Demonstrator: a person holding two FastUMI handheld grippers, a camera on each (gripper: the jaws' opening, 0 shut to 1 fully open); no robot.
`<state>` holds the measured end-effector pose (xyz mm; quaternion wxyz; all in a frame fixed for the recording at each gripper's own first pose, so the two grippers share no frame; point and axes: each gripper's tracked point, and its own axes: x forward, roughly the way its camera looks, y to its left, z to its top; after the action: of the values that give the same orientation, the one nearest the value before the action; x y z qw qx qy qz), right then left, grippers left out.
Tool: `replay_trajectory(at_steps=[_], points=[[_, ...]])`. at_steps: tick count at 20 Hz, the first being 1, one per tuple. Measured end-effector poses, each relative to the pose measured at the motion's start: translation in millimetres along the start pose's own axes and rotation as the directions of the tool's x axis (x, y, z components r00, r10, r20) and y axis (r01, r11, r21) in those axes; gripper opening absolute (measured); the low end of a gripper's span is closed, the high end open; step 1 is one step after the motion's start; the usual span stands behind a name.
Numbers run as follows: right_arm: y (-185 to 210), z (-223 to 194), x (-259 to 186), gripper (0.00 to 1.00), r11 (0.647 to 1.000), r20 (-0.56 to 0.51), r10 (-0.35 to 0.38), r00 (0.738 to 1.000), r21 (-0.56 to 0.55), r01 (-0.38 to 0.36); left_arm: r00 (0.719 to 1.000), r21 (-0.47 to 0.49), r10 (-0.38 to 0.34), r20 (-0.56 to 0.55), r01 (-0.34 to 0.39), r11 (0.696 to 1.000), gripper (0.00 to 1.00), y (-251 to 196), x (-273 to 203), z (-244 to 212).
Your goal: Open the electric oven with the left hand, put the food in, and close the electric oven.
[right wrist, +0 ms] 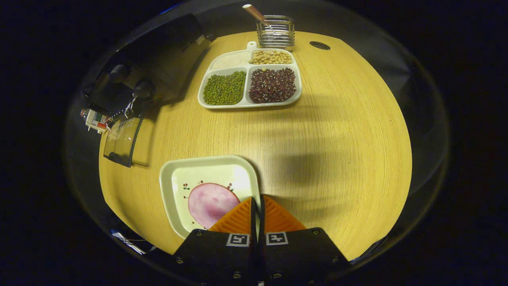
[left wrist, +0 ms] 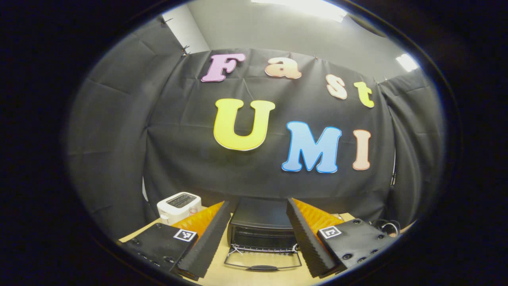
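Observation:
The black electric oven stands straight ahead in the left gripper view, its glass door folded down flat. My left gripper hangs open in front of it, holding nothing. In the right gripper view a square white plate with a pink slice of ham rests on the wooden table. My right gripper is shut on the plate's right rim. The oven shows at the upper left there, its door lying open.
A white toaster stands left of the oven. A divided white tray of green, dark red and pale beans sits at the table's far side, with a wire holder and a utensil behind it. Cables lie right of the oven.

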<state>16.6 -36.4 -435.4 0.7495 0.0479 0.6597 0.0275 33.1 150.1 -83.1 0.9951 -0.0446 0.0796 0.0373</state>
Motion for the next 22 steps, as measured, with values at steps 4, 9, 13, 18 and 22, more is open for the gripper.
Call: replay_trajectory(at_steps=[4,9,13,18,22], points=[[0.4,-4.3,0.1,0.01,0.986,0.028,0.111,0.993,0.12,-0.113,1.0,0.005,0.008,0.0,-0.008,1.0,0.96,3.1,-5.8,1.0],[0.1,-12.1,-1.4,0.01,0.91,0.129,0.28,0.951,0.28,-0.305,1.0,0.013,0.017,0.002,-0.017,1.0,1.0,4.5,-6.0,8.1],[8.5,-21.7,-2.4,0.01,0.823,0.188,0.383,0.904,0.374,-0.427,1.0,0.015,0.008,0.005,-0.008,1.0,1.0,-2.4,-2.5,13.1],[17.8,-28.4,-6.9,0.01,0.711,0.287,0.46,0.84,0.448,-0.542,1.0,0.019,0.0,0.002,0.0,1.0,1.0,-9.4,-0.5,15.6],[26.9,-31.3,-18.1,0.0,0.64,0.351,0.493,0.796,0.474,-0.605,1.0,0.019,-0.001,0.014,0.001,1.0,1.0,-9.9,-1.7,23.4]])
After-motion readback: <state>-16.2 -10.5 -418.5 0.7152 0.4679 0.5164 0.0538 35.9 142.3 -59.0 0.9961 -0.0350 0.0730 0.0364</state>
